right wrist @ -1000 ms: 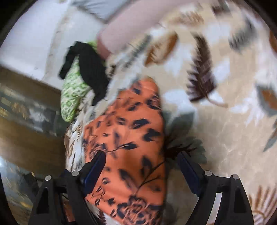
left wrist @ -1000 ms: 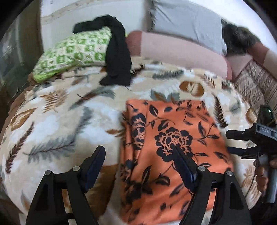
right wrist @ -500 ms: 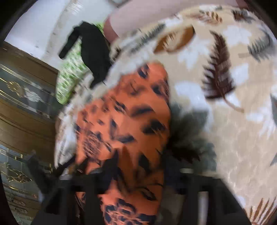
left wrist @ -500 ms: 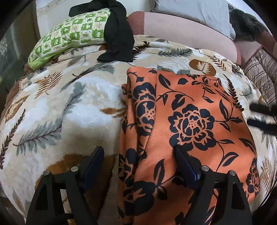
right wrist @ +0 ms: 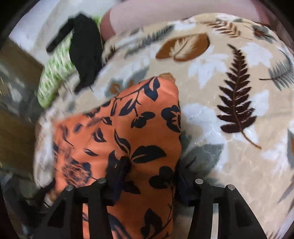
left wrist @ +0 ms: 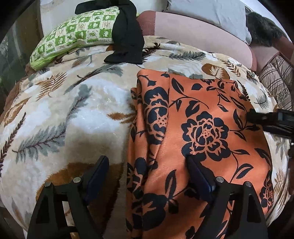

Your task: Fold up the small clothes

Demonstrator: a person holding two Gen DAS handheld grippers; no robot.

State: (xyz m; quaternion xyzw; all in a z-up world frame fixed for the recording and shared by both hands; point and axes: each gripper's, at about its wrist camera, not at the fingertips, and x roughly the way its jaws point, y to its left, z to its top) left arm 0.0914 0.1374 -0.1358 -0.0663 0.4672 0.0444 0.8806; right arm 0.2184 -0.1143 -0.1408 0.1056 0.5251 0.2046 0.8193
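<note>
An orange cloth [left wrist: 205,128] with black flowers lies partly folded on the leaf-patterned blanket [left wrist: 73,117]. My left gripper [left wrist: 146,158] hangs low over the cloth's near left edge, its jaws opening. One of its fingers is over the blanket and the other over the cloth, pinching nothing. My right gripper [right wrist: 149,163] straddles the right edge of the orange cloth [right wrist: 139,128], its jaws closing. The fabric bulges between its pads, which stand well apart. In the left wrist view the right gripper [left wrist: 257,122] reaches in from the right edge.
A green checked pillow [left wrist: 77,35] with a black garment [left wrist: 126,36] draped over it lies at the head of the bed. A pink bolster [left wrist: 198,38], a grey pillow [left wrist: 207,11] and a striped quilt [left wrist: 277,80] lie behind. Wooden furniture [right wrist: 16,92] stands beside the bed.
The left gripper sank closer to the cloth and its jaws widened slightly. The right gripper rolled, shifted over the cloth's right edge, and its jaws narrowed around the fabric.
</note>
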